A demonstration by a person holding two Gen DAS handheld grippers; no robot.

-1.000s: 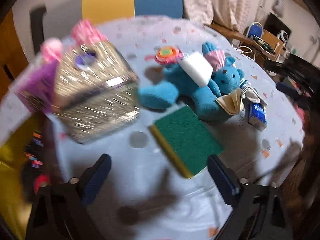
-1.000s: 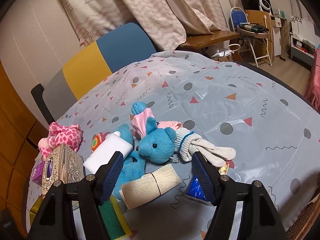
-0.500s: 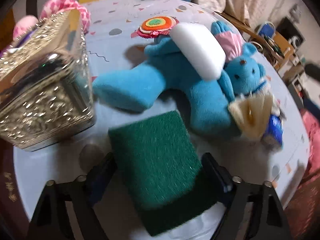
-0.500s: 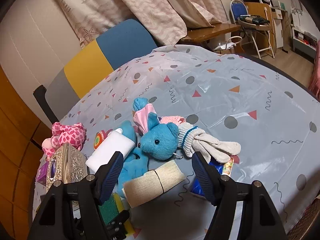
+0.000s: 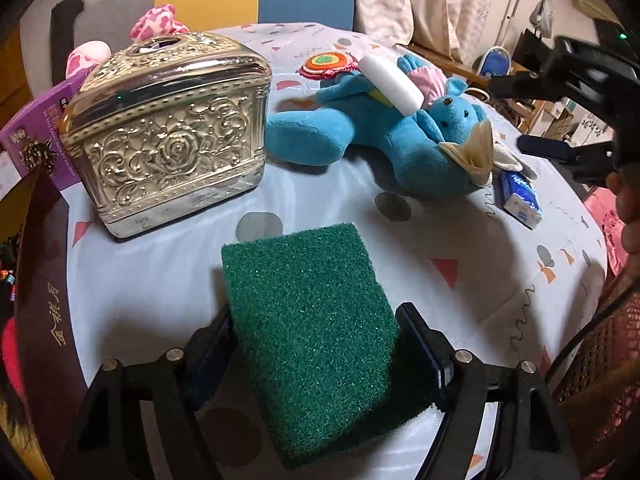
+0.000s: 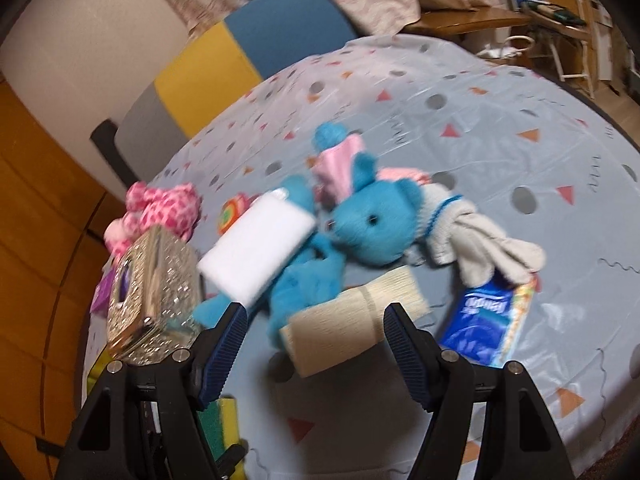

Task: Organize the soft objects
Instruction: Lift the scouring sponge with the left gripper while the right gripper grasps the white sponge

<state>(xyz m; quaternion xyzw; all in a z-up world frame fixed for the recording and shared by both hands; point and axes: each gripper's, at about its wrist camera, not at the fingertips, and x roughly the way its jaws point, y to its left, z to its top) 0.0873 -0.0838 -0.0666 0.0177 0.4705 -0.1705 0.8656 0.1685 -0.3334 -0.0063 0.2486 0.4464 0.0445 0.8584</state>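
A: Round table (image 6: 500, 92) under pale blue patterned cloth; patchwork chair (image 6: 248, 48) and curtains behind.

B: Left side?

A: Left gripper (image 5: 316, 360) low over table, jaws just been closing in, green sponge (image 5: 312, 320) between them. Fingers (image 5: 420, 344) hard against both edges of sponge; pressing or merely touching, cannot tell. Sponge lying on cloth, near edge of table.

B: Right side?

A: Right gripper (image 6: 316, 340) jaws parted fairly wide, holding nothing. Hovering above rolled beige bandage (image 6: 352, 316), pads clear of it.

B: Rest of pile?

A: Blue teddy bear (image 6: 360, 232) on its back mid-table, white sponge block (image 6: 256, 256) lying across its body. Work glove (image 6: 476, 240) just beside bear's head, blue tissue pack (image 6: 480, 328) touching glove fingers. Silver embossed box (image 5: 168, 136) upright to left, pink spotted plush (image 6: 160, 212) behind it, purple carton (image 5: 36, 132) alongside.
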